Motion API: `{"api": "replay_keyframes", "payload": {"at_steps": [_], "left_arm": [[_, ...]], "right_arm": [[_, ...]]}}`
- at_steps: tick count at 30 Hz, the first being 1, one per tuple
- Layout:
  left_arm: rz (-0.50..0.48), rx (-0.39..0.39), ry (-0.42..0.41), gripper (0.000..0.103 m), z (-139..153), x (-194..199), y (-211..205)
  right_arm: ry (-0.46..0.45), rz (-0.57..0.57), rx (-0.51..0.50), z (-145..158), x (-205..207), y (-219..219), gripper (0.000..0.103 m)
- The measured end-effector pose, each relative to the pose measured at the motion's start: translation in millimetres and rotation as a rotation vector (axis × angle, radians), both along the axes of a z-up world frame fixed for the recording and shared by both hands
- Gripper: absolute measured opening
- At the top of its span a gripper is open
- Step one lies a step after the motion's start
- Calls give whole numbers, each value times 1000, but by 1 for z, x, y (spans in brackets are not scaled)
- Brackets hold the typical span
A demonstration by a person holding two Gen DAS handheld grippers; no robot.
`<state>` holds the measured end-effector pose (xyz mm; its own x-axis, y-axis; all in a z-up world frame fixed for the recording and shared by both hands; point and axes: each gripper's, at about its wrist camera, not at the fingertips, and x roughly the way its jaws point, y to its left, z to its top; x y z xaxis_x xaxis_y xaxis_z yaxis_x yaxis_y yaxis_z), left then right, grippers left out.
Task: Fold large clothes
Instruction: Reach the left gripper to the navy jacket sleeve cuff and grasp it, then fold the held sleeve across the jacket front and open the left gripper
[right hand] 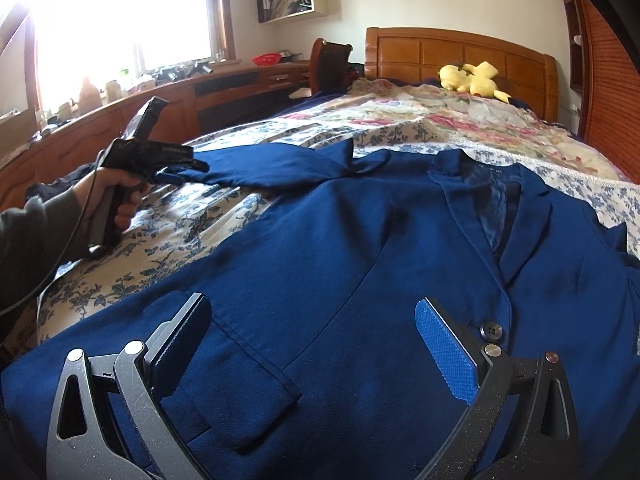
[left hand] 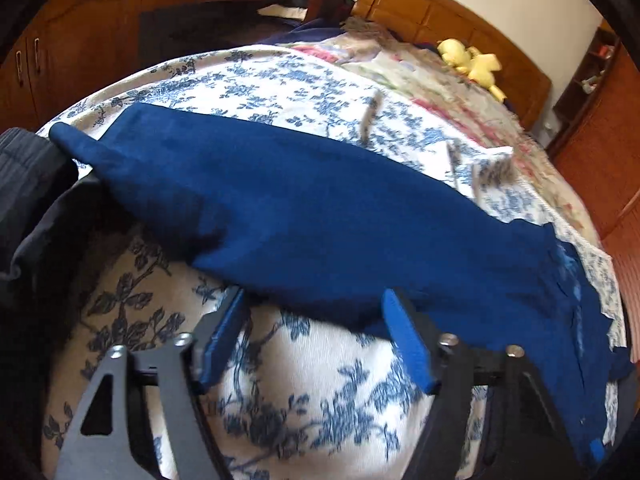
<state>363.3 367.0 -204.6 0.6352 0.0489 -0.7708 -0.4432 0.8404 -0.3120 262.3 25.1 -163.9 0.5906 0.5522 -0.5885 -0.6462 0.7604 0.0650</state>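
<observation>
**A:** Left wrist view first. The left tool (left hand: 316, 336) is hanging wide open with nothing between its blue pads, just above the floral bedspread (left hand: 304, 400). Right in front of it the blue sleeve (left hand: 304, 208) is lying stretched out flat across the bed, pointing away from the body of the jacket. It's a bit blurry, so I can't tell whether the pad tips are touching the sleeve edge or only sitting next to it.

**B:** And the right wrist view? The right tool (right hand: 312, 344) is gaping open too, gripping nothing, hovering over the front of the blue blazer (right hand: 360, 248). The blazer is lying face up on the bed, lapels showing, button (right hand: 491, 330) near the right pad, pocket flap under the left one. You can see the left hand (right hand: 108, 196) holding its tool out by the sleeve end.

**A:** So progress-wise?

**B:** I'd say barely started. It's laid out and smoothed, but no fold is in yet. Sleeves in, then body over, all still to do.
</observation>
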Motion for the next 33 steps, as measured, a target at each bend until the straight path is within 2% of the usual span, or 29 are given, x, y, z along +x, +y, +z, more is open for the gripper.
{"api": "replay_keyframes", "payload": {"at_steps": [3, 6, 7, 8, 10, 12, 15, 22, 25, 29, 33], "left_arm": [[25, -10, 6, 56, -3, 10, 2], [62, 7, 28, 29, -6, 21, 5], [71, 12, 38, 15, -6, 24, 5], [73, 29, 52, 8, -5, 28, 4], [51, 100, 94, 0, 0, 33, -4], [32, 162, 112, 0, 8, 37, -13], [-16, 237, 90, 0, 32, 39, -36], [-189, 297, -21, 0, 101, 28, -111], [-262, 309, -44, 0, 119, 20, -141], [-310, 320, -41, 1, 123, 8, -166], [-343, 341, -15, 7, 112, -7, -180]], "right_arm": [[-3, 0, -4, 0, 0, 1, 103], [-17, 1, -15, 0, -2, 3, 103], [-22, 2, -17, 0, -4, 4, 103], [-25, 2, -18, 0, -5, 5, 103], [-29, 2, -20, 0, -6, 6, 103], [-31, 2, -19, 0, -6, 6, 103], [-37, 1, -19, 0, -8, 7, 103], [-42, -4, -8, 2, -9, 5, 103], [-45, -4, -4, 4, -10, 5, 103], [-49, -6, 1, 5, -10, 3, 103], [-45, -7, 3, 5, -10, 3, 103]]}}
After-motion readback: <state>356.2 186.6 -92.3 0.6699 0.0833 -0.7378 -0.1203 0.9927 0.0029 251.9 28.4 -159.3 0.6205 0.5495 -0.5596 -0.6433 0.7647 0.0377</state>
